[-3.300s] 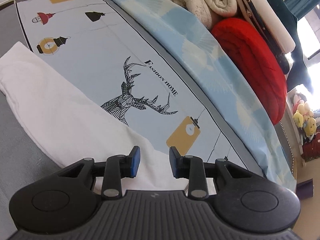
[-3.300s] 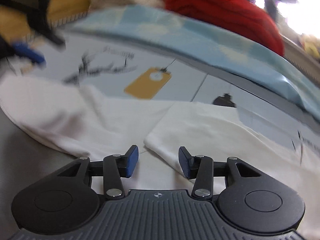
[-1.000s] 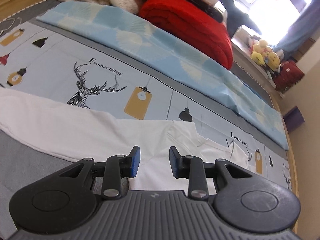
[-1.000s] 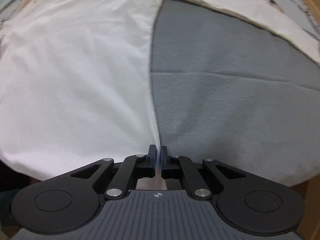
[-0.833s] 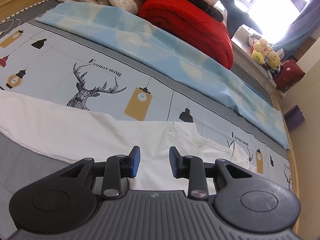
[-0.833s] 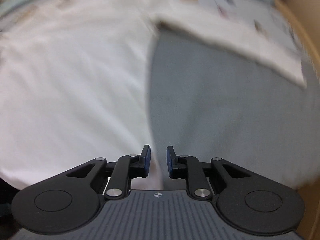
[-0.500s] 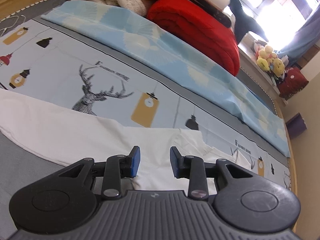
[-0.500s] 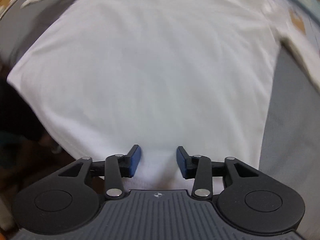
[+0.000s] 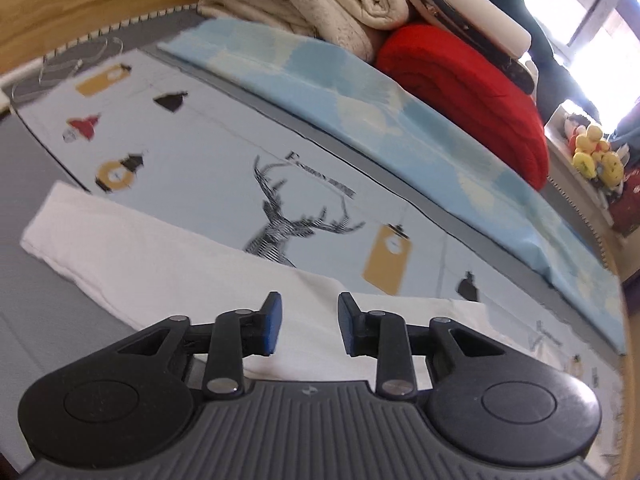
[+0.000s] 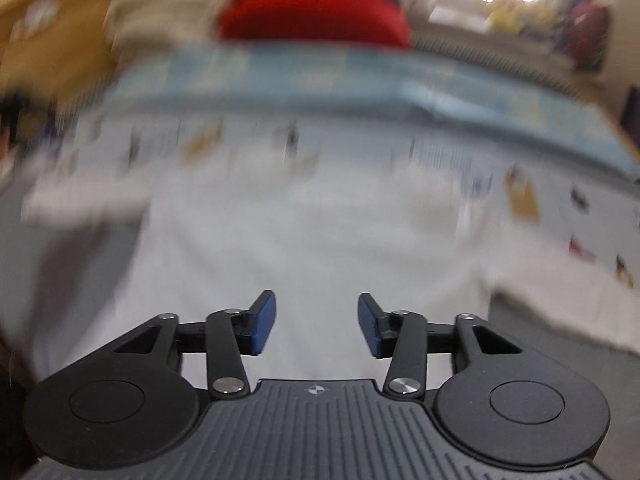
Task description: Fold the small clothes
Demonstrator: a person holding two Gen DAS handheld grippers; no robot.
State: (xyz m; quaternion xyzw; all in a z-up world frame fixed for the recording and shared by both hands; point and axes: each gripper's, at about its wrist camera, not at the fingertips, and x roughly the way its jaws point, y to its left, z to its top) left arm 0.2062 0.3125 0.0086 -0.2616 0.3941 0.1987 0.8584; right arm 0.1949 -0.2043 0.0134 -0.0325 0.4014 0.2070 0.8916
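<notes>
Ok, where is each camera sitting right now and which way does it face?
Left wrist: rides on the left gripper, looking forward and down along its open fingers over the white garment and the deer-print sheet to the red blanket; only the gripper shows.
Right wrist: rides on the right gripper, whose jaws have just been opening with nothing between them; blurred, it faces the white garment; only the gripper shows.
Shared: garment, sheet, red blanket.
</notes>
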